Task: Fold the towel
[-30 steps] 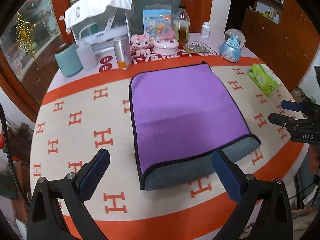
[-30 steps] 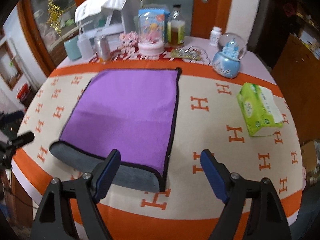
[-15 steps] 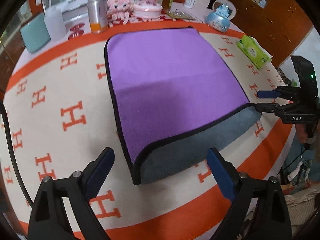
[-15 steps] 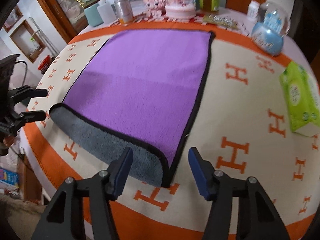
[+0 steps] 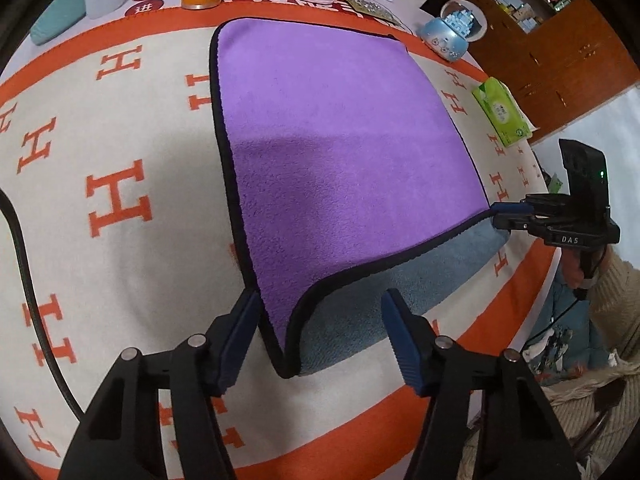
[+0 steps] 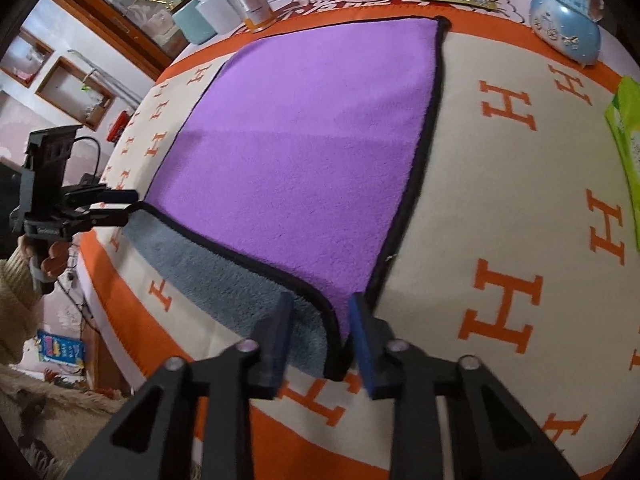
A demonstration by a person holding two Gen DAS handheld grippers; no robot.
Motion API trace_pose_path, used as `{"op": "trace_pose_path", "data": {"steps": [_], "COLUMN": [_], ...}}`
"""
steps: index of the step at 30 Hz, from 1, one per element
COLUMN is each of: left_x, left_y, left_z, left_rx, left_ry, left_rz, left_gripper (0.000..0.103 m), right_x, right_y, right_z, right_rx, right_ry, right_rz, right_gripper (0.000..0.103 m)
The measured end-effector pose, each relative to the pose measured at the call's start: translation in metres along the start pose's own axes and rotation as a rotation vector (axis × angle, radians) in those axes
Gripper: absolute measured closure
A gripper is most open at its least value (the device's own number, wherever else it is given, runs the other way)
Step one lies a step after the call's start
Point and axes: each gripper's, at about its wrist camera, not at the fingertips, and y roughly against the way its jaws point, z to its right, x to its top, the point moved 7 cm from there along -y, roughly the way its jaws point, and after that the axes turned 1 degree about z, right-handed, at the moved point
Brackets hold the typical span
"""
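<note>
Purple fleece fills the middle of both views: the towel (image 5: 344, 152) lies flat on the orange-and-cream tablecloth (image 5: 120, 152), already doubled once, with its grey underlayer (image 5: 400, 300) peeking out along the near edge. Down at the bottom centre of the left wrist view, the left gripper (image 5: 320, 316) has its jaws spread wide, straddling the near left corner where the black hem curls up, not yet closed on it. Over in the right wrist view, bottom centre, the right gripper (image 6: 320, 320) sits with its jaws narrowed around the near right corner, the hem between the blue pads; whether they actually pinch the cloth I cannot tell. Each gripper shows up at the far side of the other's view, so the two stand at opposite ends of that near edge. That edge runs straight from one set of jaws to the other, and the towel stretches away from both toward the clutter of jars at the top of frame. The fold looks set to go forward, both corners together.
</note>
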Motion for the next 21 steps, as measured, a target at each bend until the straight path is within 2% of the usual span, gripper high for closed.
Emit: {"op": "trace_pose_path", "data": {"steps": [6, 13, 19, 21], "left_x": [0.001, -0.004, -0.010, -0.011], "left_y": [-0.005, -0.008, -0.011, -0.010], "left_z": [0.005, 0.003, 0.005, 0.006], "left_rx": [-0.010, -0.030, -0.005, 0.037], "left_ry": [-0.031, -0.028, -0.037, -0.050], "left_rz": [-0.048, -0.088, -0.112, -0.107], "left_gripper": [0.052, 0.064, 0.090, 0.093], "right_x": [-0.001, 0.000, -0.002, -0.003], "right_y": [-0.002, -0.003, -0.001, 0.000], "right_z": [-0.002, -0.003, -0.006, -0.009], "right_rx": [0.004, 0.000, -0.005, -0.022], "right_ry": [0.003, 0.001, 0.009, 0.025], "right_rz": [-0.006, -0.005, 0.002, 0.007], "right_gripper": [0.080, 0.089, 0.096, 0.098]}}
